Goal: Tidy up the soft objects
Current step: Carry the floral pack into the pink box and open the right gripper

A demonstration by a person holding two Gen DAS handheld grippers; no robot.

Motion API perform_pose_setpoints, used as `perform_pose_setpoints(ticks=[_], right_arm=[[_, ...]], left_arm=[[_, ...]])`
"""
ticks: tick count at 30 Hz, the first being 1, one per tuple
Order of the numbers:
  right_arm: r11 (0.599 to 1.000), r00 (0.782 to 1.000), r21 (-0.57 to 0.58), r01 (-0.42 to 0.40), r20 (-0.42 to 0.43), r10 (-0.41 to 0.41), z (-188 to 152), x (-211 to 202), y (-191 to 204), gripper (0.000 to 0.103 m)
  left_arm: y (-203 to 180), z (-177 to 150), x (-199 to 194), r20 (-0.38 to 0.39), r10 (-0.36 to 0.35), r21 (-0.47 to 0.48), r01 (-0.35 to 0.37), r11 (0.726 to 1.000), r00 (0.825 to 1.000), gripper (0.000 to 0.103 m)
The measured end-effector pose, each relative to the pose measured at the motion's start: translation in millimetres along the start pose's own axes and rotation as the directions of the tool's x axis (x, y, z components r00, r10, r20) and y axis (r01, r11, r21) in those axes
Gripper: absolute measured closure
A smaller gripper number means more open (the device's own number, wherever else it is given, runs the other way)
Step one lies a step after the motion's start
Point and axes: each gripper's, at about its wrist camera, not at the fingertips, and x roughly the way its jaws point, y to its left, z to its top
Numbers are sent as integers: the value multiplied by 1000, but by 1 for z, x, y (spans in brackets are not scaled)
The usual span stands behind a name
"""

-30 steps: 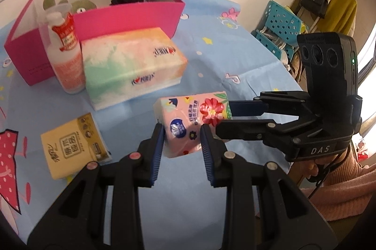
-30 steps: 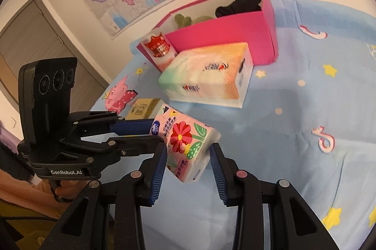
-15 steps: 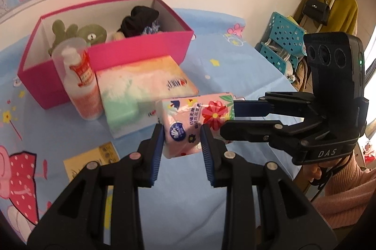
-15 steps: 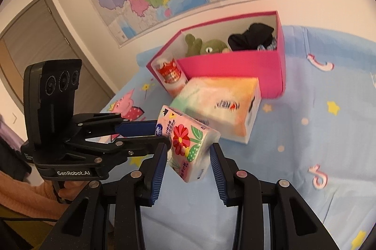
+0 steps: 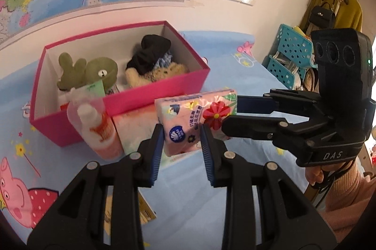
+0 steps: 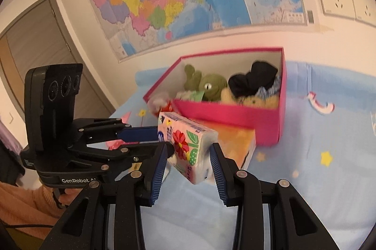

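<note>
Both grippers hold one pink flowered tissue pack (image 5: 195,119) in the air in front of the pink box (image 5: 145,94). My left gripper (image 5: 181,139) is shut on its near end. My right gripper (image 6: 188,156) is shut on its other end (image 6: 188,144), and it shows from the side in the left wrist view (image 5: 231,113). The box (image 6: 225,114) holds a green plush (image 5: 89,72), a black cloth (image 5: 150,52) and a tan plush (image 5: 162,72).
A large pastel tissue box (image 6: 237,146) lies on the blue tablecloth below the pack. A white and orange bottle (image 5: 98,130) stands against the pink box's front. A yellow tissue pack (image 5: 143,210) lies near the left gripper. Blue baskets (image 5: 289,54) stand beyond the table's right edge.
Both grippers have lifted the pink tissue pack higher and carried it toward the pink box. The box's inside now shows from above.
</note>
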Motion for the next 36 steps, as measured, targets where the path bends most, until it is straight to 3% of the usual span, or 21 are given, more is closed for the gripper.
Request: perform_pose_setpoints(ticks=[16,36], right_arm=[[1000,999,-8,-3,41,3,43,17,-12,65],[998,1000,54,-19,-9,20,77,73,-32,65]], left_arm=[[24,38,11,10,35,-28,-35,999,999,70],[65,64,34,-41,117,-76,-119,990,992,70]])
